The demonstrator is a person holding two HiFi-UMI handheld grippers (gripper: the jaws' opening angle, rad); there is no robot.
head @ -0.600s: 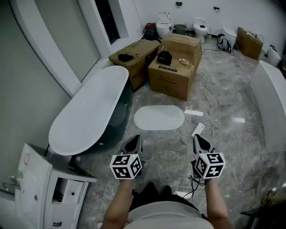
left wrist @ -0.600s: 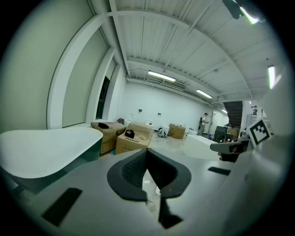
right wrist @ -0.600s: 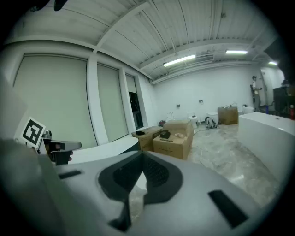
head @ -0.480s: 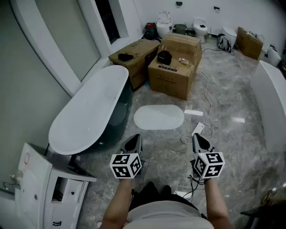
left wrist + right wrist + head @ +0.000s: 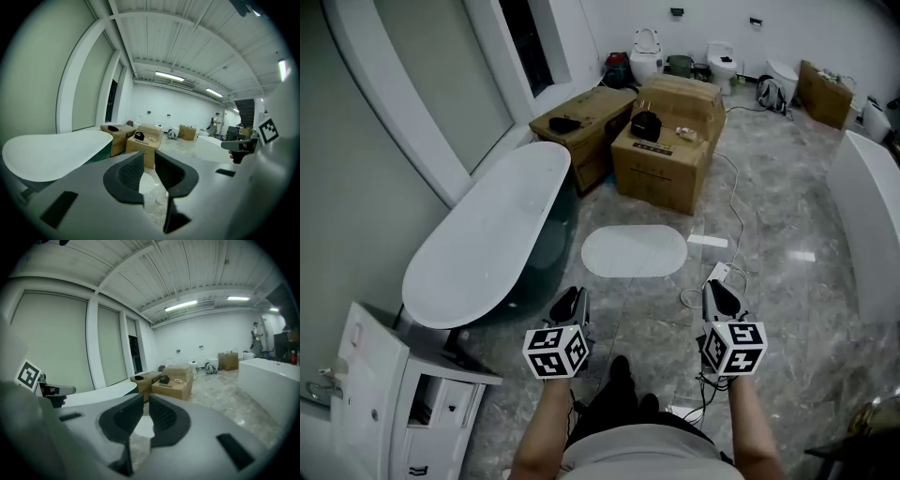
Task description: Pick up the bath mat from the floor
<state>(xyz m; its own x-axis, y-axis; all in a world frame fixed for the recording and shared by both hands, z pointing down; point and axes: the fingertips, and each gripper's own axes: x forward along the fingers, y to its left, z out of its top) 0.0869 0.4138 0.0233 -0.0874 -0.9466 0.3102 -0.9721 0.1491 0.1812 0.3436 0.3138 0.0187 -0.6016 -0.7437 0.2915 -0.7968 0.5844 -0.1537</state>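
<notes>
The bath mat (image 5: pixel 635 251), a pale oval, lies flat on the grey marble floor ahead of both grippers. My left gripper (image 5: pixel 570 302) hovers short of its near left edge, jaws slightly parted with nothing between them. My right gripper (image 5: pixel 716 292) is held level with it to the right of the mat, jaws together and empty. In the left gripper view the mat (image 5: pixel 146 183) shows through the gap of the left gripper (image 5: pixel 149 157). In the right gripper view the mat (image 5: pixel 143 426) shows just below the tips of the right gripper (image 5: pixel 146 399).
A white freestanding bathtub (image 5: pixel 487 244) stands left of the mat, and cardboard boxes (image 5: pixel 661 141) stand behind it. A power strip with a cable (image 5: pixel 716 273) lies by the right gripper. A white cabinet (image 5: pixel 403 394) is at near left, another white tub (image 5: pixel 867 216) at right.
The left gripper has shifted a little left and back, and its jaws have parted slightly. The right gripper has barely moved. A foot now shows between the arms.
</notes>
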